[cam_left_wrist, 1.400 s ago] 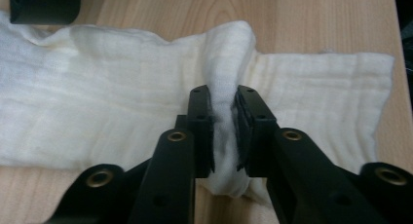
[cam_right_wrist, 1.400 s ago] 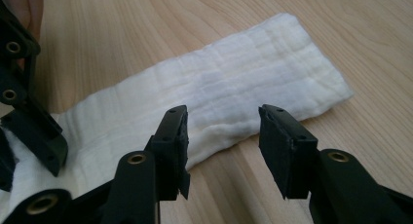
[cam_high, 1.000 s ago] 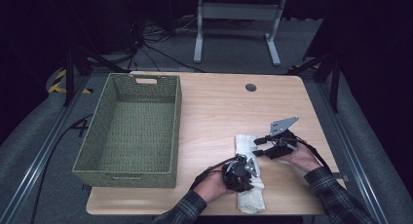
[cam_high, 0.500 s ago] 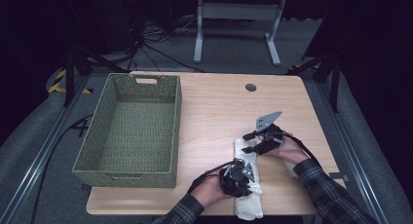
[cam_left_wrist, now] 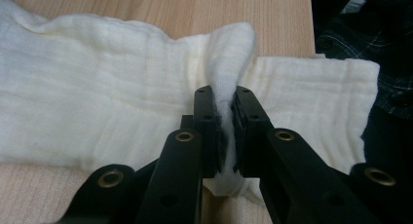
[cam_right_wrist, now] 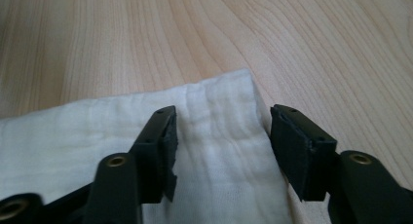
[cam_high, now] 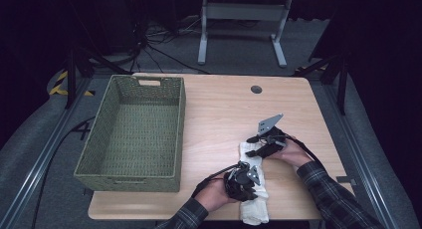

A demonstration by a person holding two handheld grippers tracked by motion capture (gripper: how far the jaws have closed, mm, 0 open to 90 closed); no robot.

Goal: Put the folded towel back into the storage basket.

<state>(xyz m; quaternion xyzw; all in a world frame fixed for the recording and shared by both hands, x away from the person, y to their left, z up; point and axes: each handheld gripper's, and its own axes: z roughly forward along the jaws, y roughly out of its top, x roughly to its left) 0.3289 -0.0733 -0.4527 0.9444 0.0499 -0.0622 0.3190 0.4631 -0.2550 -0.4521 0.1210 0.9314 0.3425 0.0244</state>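
So the white cloth point(cam_high: 251, 189) lies near the table's point(cam_high: 219, 114) front right corner. Left tool point(cam_left_wrist: 223, 131) is clenched on a pinched-up fold, while the right tool point(cam_right_wrist: 221, 151) has just been closing, jaws straddling the cloth's far corner, not gripping yet.

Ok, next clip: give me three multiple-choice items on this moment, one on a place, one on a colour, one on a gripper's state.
1. Where does the white cloth lie on the table?
A. inside the basket
B. at the near right, beside the basket
C. at the far edge by the round hole

2. What colour is the woven basket?
A. green
B. red
C. white

3. How does the left gripper stand?
A. wide open above bare wood
B. shut on a raised fold of the cloth
C. shut on the basket's rim

Key: 1 B, the high view shows it right of the basket; 2 A, its weave is green; 3 B, the left gripper view shows the fold pinched.
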